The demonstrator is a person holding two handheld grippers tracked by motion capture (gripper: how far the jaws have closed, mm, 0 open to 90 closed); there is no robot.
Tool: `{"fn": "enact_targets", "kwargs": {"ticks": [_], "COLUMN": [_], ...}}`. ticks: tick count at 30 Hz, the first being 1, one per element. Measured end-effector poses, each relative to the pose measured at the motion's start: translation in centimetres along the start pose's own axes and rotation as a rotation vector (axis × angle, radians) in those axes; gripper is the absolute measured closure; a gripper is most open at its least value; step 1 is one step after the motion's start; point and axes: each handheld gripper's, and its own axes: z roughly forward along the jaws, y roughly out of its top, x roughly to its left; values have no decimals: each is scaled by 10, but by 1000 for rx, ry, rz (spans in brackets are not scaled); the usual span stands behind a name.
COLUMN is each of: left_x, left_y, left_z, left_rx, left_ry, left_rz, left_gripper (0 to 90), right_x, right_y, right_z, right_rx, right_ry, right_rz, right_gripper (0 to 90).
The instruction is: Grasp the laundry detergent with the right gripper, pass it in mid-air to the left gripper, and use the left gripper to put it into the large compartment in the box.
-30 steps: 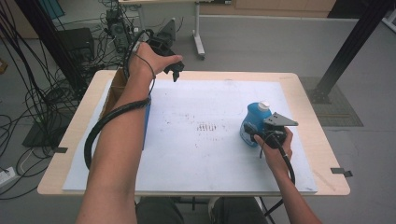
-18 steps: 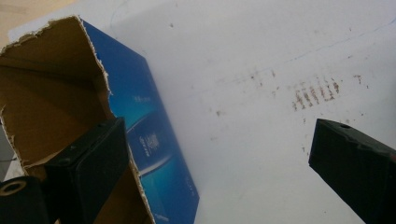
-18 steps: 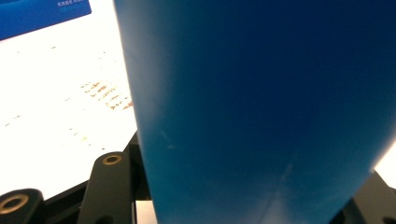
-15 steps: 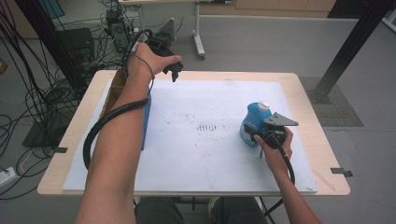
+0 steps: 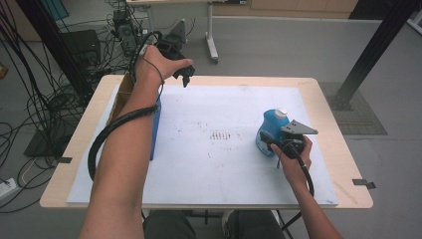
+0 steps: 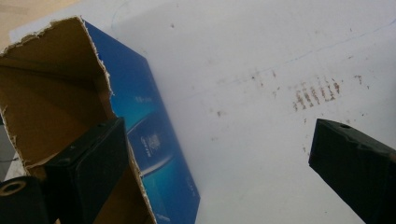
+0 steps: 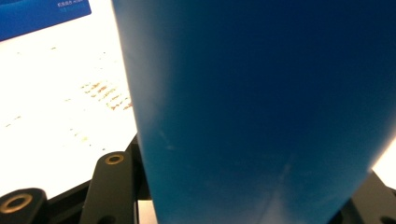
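White sheet covers wooden table; brown stains mid-sheet; cables on floor

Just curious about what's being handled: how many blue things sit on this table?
2: a blue bottle with a white cap, clamped in the right gripper, and an open blue cardboard box at the left edge, below the left gripper.

Setting: laboratory or technical test room. Evidence: light wooden rectangular table covered by a white, stained paper sheet, standing on grey carpeted floor. Upper left of the frame: dense bundles of black cables trailing across the floor, a black equipment case, a white power strip at the left edge. Upper right: black metal support post on a dark base mat. Top centre: white metal leg of a second desk.
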Motion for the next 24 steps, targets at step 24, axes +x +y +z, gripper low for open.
{"fn": "enact_targets", "kwargs": {"ticks": [24], "left_x": [-1], "left_y": [0], "left_z": [-2], "left_rx": [-5], "left_ry": [-1], "left_rz": [5], "left_gripper": [55], "right_x": [0], "right_y": [0], "right_z": [0], "right_rx": [-2], "right_ry": [-2], "right_rz": [5], "right_gripper": [440]}}
